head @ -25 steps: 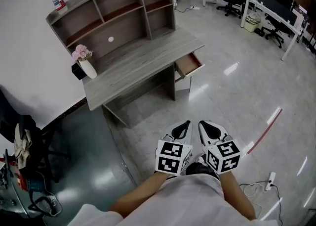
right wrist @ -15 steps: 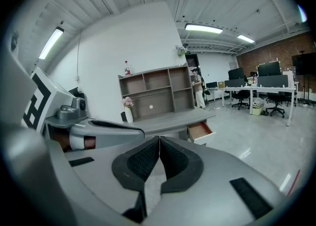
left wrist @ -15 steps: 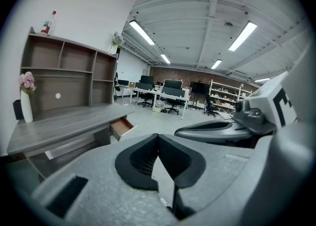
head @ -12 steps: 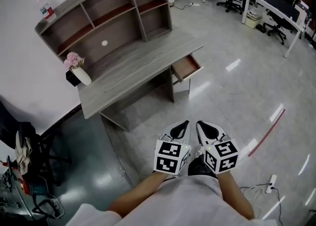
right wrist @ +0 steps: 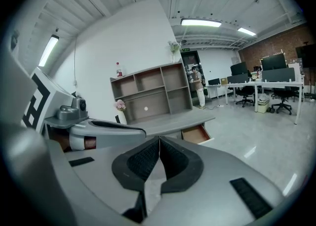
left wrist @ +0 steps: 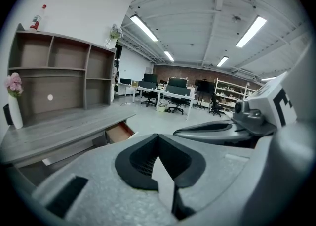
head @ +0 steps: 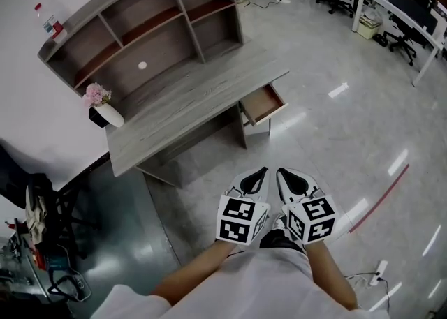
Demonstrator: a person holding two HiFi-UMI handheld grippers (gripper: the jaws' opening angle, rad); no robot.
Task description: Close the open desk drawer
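A grey wooden desk (head: 188,105) with a shelf hutch stands against the white wall. Its drawer (head: 263,103) at the right end is pulled open, showing a reddish-brown inside; it also shows in the left gripper view (left wrist: 118,132) and the right gripper view (right wrist: 196,134). My left gripper (head: 262,172) and right gripper (head: 281,172) are held side by side over the floor, well short of the desk. Both are shut with nothing between their jaws, as the left gripper (left wrist: 157,137) and right gripper (right wrist: 159,139) show in their own views.
A white vase of pink flowers (head: 100,103) and a dark box sit on the desk's left end. A bottle (head: 49,23) stands atop the hutch. Office desks and chairs (head: 380,3) line the far right. Clutter and cables (head: 35,255) lie at the lower left. A red line (head: 384,192) marks the floor.
The desk and its open drawer have shifted left and slightly down in the head view as I moved. Both grippers stay side by side and shut.
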